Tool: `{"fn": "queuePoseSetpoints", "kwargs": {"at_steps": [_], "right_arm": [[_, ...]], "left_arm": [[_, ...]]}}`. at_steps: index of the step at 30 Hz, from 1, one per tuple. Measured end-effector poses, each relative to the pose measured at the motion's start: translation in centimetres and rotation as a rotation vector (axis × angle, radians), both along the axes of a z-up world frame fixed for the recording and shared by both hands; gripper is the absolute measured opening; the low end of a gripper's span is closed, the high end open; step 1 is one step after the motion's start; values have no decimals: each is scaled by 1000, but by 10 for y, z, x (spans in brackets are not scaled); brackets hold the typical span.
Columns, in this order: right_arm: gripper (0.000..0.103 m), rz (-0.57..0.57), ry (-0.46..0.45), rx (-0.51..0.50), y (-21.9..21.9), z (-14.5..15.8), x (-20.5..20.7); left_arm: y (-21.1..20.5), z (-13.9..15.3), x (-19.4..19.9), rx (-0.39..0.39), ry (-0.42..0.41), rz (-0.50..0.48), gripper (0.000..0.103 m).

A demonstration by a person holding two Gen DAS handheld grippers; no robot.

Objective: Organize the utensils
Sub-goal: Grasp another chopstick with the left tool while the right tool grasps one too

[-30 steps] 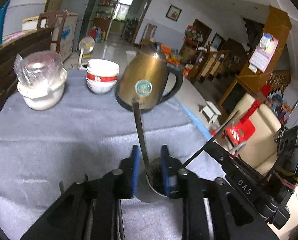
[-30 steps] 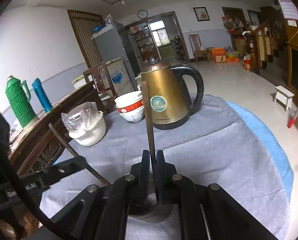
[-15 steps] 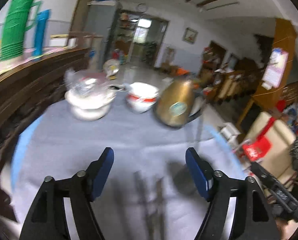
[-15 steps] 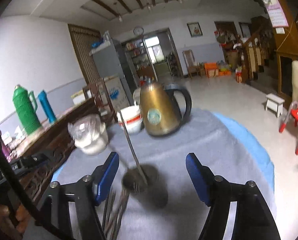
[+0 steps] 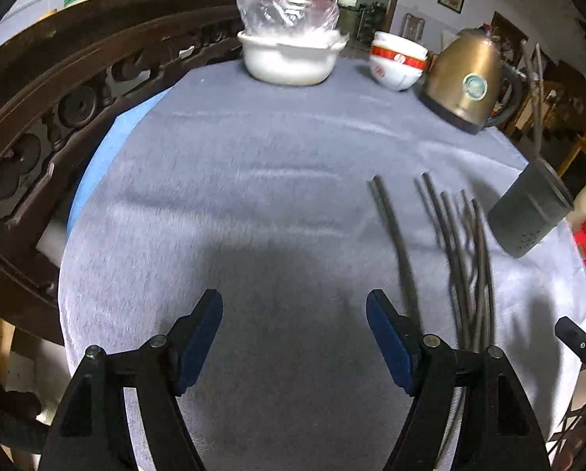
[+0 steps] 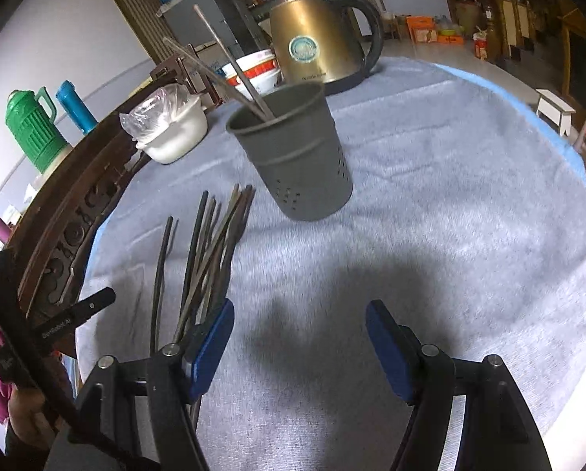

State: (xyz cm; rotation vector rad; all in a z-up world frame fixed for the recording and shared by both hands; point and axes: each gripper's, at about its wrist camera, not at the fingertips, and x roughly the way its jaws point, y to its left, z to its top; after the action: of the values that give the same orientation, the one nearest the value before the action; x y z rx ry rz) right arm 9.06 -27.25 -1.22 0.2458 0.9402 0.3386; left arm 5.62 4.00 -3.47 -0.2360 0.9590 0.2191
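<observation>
1. Hovering over the grey cloth-covered surface (image 5: 253, 204), left gripper (image 5: 295, 333) has jaws wide apart, nothing between them.
2. Right gripper (image 6: 299, 339) same: jaws wide apart, empty, above the surface (image 6: 450, 204).
3. Landmark: grey utensil holder (image 6: 297, 153), a perforated cup, upright on the surface; in the left wrist view it sits at the right edge (image 5: 528, 216).
4. Two thin sticks (image 6: 234, 66) stand in the holder, leaning toward the far left, tops well above its rim.
5. Loose chopsticks (image 6: 210, 259) lie flat on the surface just left of the holder, in a fanned, overlapping bundle; near ends pass under the right gripper's left finger (image 6: 210, 339).
6. Left wrist view shows the same chopsticks (image 5: 462, 255) left of the holder; one strays (image 5: 395, 239) further left, apart from the bundle, near end by the left gripper's right finger (image 5: 389, 343). Motion blur, count unclear.
7. Brass-coloured electric kettle (image 6: 312, 39) with black handle stands behind the holder, close to it.
8. Stacked red-and-white bowls (image 6: 253, 72) sit behind the holder to the left, beside the kettle.
9. White pot with plastic bag over it (image 6: 171, 129) is left of the holder, near the surface edge.
10. Carved dark wooden rail (image 5: 57, 98) runs along the surface edge, far left of the holder.
11. Green thermos (image 6: 33, 125) and blue flask (image 6: 75, 106) stand beyond the rail, well left of the holder.
</observation>
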Motion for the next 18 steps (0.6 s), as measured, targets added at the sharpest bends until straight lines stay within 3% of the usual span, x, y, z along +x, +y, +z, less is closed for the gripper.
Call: {"fn": "queuePoseSetpoints", "kwargs": {"at_steps": [8, 15, 18], "right_arm": [[73, 0, 37, -137, 9, -12, 2], [71, 89, 67, -66, 28, -2, 11], [53, 129, 100, -41, 44, -2, 24]], "left_arm": [[-2, -11, 2, 7, 83, -9, 76], [-11, -22, 4, 61, 136, -35, 76], [-13, -22, 1, 61, 139, -42, 76]]}}
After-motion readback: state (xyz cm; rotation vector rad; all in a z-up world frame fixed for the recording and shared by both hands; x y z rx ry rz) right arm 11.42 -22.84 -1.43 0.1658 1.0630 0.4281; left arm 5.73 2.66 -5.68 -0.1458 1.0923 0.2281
